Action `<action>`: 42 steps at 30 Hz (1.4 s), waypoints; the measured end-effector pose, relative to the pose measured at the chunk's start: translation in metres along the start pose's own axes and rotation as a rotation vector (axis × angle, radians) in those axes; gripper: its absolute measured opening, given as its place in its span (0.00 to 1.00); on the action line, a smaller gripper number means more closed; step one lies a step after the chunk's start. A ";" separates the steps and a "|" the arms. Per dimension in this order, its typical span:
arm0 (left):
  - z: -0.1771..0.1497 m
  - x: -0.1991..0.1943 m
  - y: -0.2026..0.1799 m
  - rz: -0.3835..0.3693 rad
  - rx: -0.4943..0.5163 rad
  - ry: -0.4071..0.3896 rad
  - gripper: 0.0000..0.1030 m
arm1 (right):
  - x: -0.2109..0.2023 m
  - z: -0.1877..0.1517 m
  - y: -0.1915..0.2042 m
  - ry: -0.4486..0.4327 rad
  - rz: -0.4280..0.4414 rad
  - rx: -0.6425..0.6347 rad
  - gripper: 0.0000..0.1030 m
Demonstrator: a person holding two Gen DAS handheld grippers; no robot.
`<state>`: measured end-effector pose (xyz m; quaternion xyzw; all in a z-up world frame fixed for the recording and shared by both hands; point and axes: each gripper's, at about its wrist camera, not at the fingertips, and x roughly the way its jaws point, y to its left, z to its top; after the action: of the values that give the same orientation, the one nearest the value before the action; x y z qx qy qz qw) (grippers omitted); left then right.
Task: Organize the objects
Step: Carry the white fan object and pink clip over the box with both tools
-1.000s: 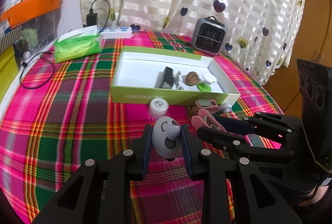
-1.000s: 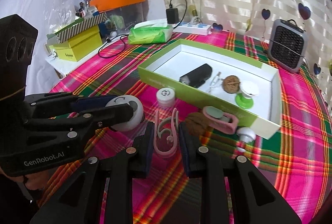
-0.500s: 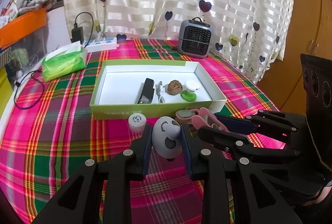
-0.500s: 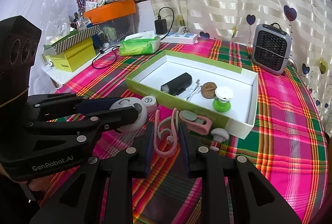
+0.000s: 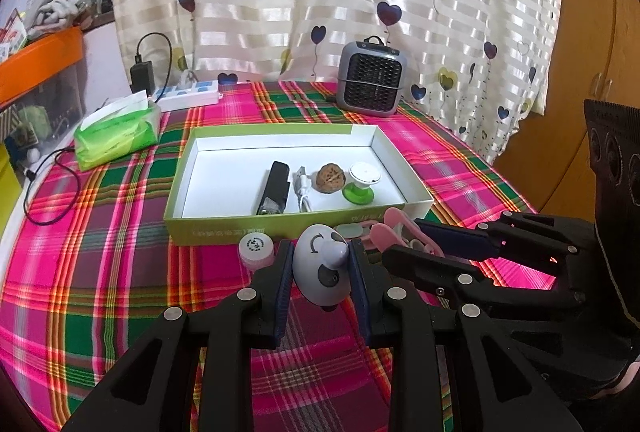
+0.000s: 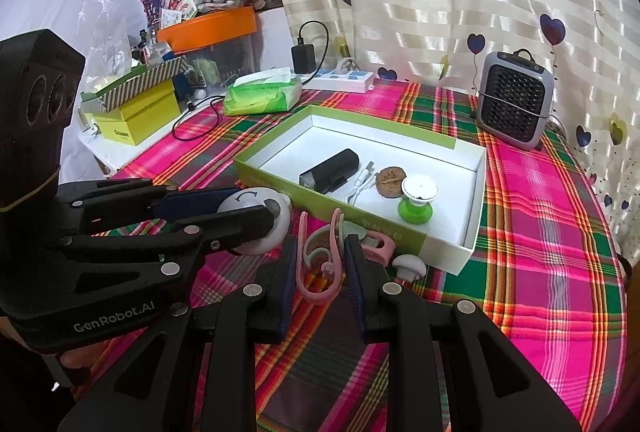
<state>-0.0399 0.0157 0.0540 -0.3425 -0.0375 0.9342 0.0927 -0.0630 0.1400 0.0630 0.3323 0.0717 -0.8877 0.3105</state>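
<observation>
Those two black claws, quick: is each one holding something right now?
Left gripper: shut on the white egg-shaped toy with a drawn face.
Right gripper: shut on the pink curved clip.

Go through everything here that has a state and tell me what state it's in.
Left gripper: shut on the white round toy.
Right gripper: shut on the pink clip.
Green box: open, holds four items.
Tissue pack: open, one tissue sticking out.

soft backlit daylight, sharp, fisheye-warped dark corners
</observation>
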 end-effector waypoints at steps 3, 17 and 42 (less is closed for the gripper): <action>0.001 0.000 0.000 0.004 0.004 -0.001 0.24 | 0.001 0.001 0.000 0.000 0.000 -0.001 0.24; 0.010 0.006 -0.003 0.025 0.055 0.001 0.24 | 0.004 0.008 -0.005 0.000 -0.011 -0.009 0.24; 0.029 0.031 0.008 0.033 0.032 0.007 0.24 | 0.026 0.026 -0.014 0.017 -0.026 -0.027 0.24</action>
<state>-0.0834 0.0141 0.0552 -0.3449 -0.0168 0.9348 0.0827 -0.1006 0.1296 0.0655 0.3348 0.0907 -0.8878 0.3026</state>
